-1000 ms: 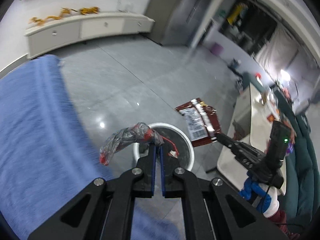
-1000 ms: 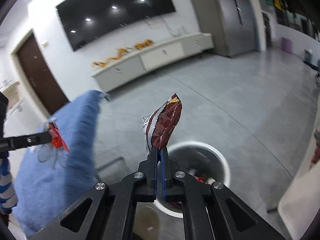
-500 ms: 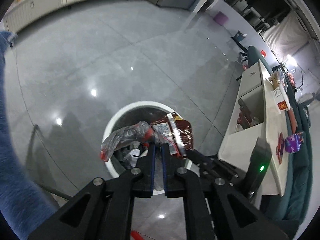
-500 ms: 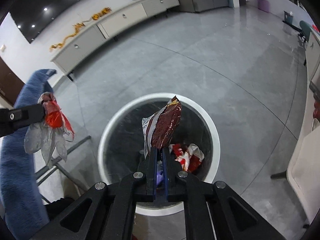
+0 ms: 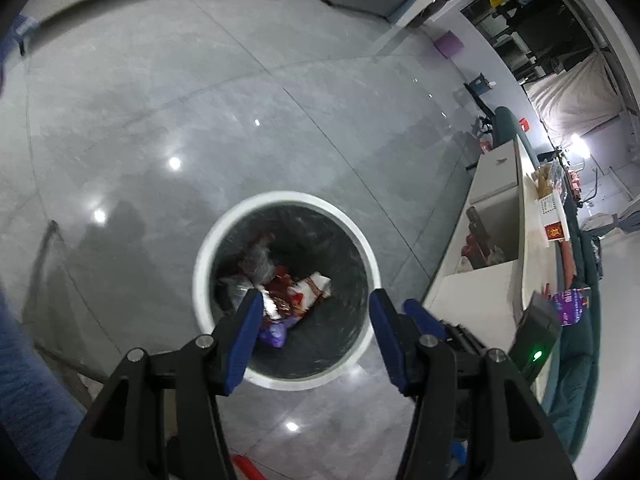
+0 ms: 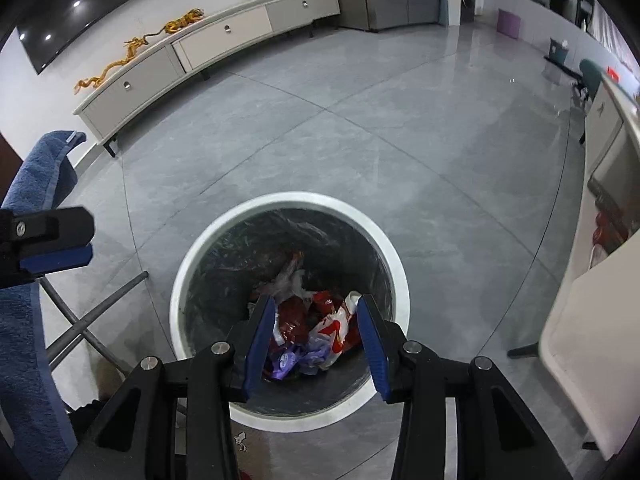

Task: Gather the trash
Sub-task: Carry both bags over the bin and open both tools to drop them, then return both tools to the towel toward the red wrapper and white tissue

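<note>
Left gripper (image 5: 316, 306) and right gripper (image 6: 316, 314), jaws just parted and empty, hang over the white-rimmed bin (image 6: 184, 280) where wrappers (image 6: 332, 324) lie on its floor.

- The bin (image 6: 290, 216) stands on the floor (image 6: 360, 128) at lower centre of the right wrist view.
- Wrappers (image 6: 320, 328) lie in it.
- A cabinet (image 6: 208, 48) lines the upper left; a desk (image 6: 580, 320) fills the right edge.
</note>
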A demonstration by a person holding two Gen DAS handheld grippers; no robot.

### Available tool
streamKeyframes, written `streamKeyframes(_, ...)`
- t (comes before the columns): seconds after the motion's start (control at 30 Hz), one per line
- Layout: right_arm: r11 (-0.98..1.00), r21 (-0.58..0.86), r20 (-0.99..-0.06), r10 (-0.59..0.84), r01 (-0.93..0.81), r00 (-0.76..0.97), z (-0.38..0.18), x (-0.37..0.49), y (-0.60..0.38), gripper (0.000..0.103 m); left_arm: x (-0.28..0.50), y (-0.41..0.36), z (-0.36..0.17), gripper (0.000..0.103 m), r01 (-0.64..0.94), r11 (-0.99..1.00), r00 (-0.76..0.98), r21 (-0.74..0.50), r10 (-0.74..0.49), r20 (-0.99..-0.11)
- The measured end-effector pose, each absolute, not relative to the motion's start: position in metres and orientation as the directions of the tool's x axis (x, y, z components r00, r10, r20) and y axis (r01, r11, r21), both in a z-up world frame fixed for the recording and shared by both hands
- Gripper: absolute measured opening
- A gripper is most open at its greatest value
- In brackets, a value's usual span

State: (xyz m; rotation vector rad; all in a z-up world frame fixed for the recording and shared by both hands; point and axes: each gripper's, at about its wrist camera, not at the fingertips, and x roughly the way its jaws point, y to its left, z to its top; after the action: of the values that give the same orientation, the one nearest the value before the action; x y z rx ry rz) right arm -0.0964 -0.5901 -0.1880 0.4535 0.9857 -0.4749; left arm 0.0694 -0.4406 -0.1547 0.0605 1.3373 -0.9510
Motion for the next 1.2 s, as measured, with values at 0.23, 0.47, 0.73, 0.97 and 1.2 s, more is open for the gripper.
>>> streamKeyframes(0.23, 0.875, 0.122, -0.835, -0.165, 0.469, 0.525, -0.143, -0.071, -0.549, 0.04, 0.084, -0.354, -0.111, 0.053, 0.63, 0.692, 0.099, -0.352, -0.521, -0.848)
streamKeyframes(0.47, 0.954, 0.093, -0.812, -0.093, 0.286, 0.576, -0.096, -0.022, -0.475, 0.044, 0.112, -0.225, -0.071, 0.05, 0.554, 0.781, 0.267, -0.288, -0.495, -0.827)
streamKeyframes(0.73, 0.993, 0.117, -0.776, 0.08, 0.019, 0.625, -0.049, 0.06, -0.369, 0.045, 0.148, -0.069, -0.035, 0.05, 0.398, 0.893, 0.476, -0.21, -0.396, -0.785)
streamKeyframes(0.97, 0.974, 0.159, -0.78, 0.223, -0.159, 0.584, -0.038, 0.124, -0.276, 0.052, 0.184, 0.038, -0.042, 0.051, 0.222, 0.964, 0.554, -0.145, -0.247, -0.795)
streamKeyframes(1.2, 0.949, 0.209, -0.825, 0.301, -0.236, 0.479, -0.049, 0.194, -0.2, 0.061, 0.212, 0.07, -0.063, 0.052, 0.165, 0.975, 0.546, -0.148, -0.216, -0.809)
